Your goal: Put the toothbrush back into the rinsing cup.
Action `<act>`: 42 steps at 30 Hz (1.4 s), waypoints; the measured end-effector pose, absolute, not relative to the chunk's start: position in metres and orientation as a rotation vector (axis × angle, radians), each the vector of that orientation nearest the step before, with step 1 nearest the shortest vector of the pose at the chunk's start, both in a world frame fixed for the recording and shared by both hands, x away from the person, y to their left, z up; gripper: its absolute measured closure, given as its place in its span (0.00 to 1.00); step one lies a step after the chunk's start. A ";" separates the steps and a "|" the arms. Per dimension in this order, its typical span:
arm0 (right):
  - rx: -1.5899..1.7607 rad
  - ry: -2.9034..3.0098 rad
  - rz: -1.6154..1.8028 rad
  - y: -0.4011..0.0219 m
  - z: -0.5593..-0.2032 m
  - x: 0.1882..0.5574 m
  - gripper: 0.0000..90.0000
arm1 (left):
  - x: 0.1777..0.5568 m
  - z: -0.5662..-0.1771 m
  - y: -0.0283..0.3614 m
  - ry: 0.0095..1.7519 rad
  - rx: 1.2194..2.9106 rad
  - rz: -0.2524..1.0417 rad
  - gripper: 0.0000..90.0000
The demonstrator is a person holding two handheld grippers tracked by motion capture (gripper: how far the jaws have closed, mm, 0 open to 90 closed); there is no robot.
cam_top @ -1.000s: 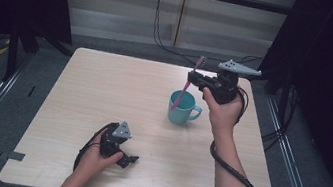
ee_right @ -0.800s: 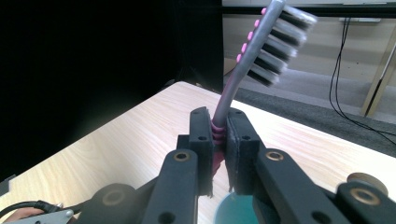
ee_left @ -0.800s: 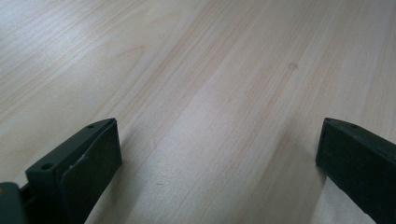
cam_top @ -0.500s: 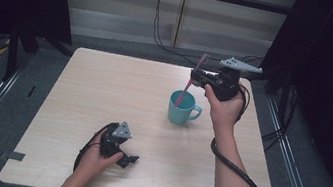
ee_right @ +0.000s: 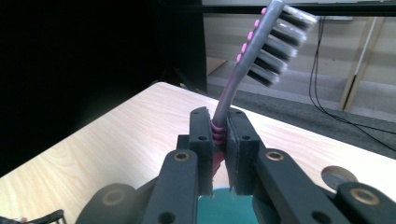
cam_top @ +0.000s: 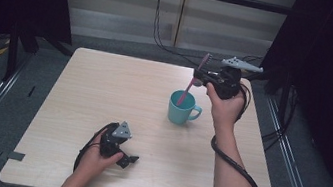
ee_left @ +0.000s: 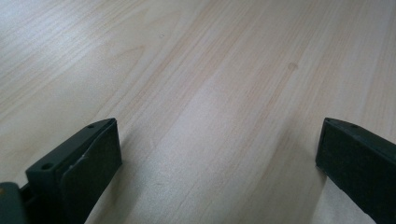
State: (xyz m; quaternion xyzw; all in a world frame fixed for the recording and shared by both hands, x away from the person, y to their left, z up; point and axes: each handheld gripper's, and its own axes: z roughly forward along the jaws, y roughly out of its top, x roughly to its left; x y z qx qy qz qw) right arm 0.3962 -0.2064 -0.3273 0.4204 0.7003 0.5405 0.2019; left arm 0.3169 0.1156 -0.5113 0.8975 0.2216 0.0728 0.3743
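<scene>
A teal mug (cam_top: pixel 182 110) stands on the wooden table (cam_top: pixel 104 89), right of centre, its handle to the right. My right gripper (cam_top: pixel 199 78) is above the mug, shut on a pink toothbrush (cam_top: pixel 191 83) whose lower end dips into the mug and whose bristle head points up. In the right gripper view the jaws pinch the toothbrush (ee_right: pixel 254 51) at its neck, and the mug (ee_right: pixel 229 210) is just below them. My left gripper (cam_top: pixel 127 160) rests on the table near the front edge, open with bare wood between its fingers (ee_left: pixel 88 161).
Black cables (cam_top: pixel 163 22) hang from the back wall onto the floor. A cable trails from the right gripper along the forearm. Dark curtains stand on both sides. A round hole (ee_right: pixel 338 176) is in the tabletop near the right edge.
The right gripper and the toothbrush have shifted slightly; the brush leans a bit more. The left gripper has stayed still.
</scene>
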 end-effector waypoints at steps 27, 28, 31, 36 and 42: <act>1.214 1.938 1.411 -0.208 -0.346 0.416 0.91 | 0.316 -0.511 0.115 0.567 2.300 0.191 0.00; 1.218 1.935 1.412 -0.209 -0.347 0.417 0.91 | 0.315 -0.511 0.115 0.567 2.300 0.190 0.00; 1.229 1.922 1.408 -0.210 -0.350 0.419 0.91 | 0.314 -0.511 0.115 0.572 2.294 0.192 0.00; 1.251 1.906 1.416 -0.213 -0.354 0.420 0.91 | 0.314 -0.511 0.115 0.570 2.295 0.192 0.00; 1.253 1.915 1.380 -0.212 -0.362 0.422 0.91 | 0.314 -0.511 0.115 0.569 2.296 0.193 0.00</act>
